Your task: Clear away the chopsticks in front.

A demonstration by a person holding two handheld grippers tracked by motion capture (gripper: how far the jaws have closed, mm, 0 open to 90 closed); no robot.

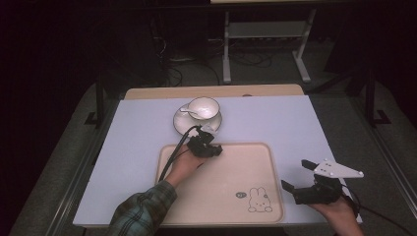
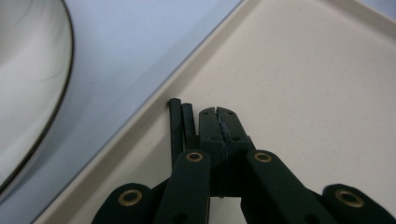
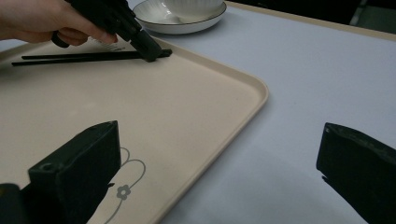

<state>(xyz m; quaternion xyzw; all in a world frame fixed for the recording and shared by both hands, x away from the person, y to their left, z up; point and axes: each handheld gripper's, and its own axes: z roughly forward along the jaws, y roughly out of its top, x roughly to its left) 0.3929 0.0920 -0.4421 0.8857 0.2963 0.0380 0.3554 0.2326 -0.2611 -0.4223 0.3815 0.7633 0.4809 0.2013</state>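
A pair of black chopsticks point(image 3: 84, 57) lies flat on the beige tray point(image 1: 236, 167) near its far edge. My left gripper point(image 1: 216, 150) rests its tips on the tray right beside the chopsticks' end point(image 2: 181, 126). Its jaws are shut, pad against pad, and nothing is between them point(image 2: 219, 114). In the right gripper view the left gripper point(image 3: 152, 53) touches down at the chopsticks' tip. My right gripper point(image 1: 295, 173) hovers open over the table just off the tray's right edge, holding nothing point(image 3: 219, 163).
A white cup point(image 1: 202, 108) with a spoon point(image 1: 187, 110) stands on a saucer point(image 1: 184, 123) just beyond the tray. A rabbit drawing point(image 1: 258, 200) marks the tray's near right corner. The saucer's rim point(image 2: 28, 93) is close to the left gripper.
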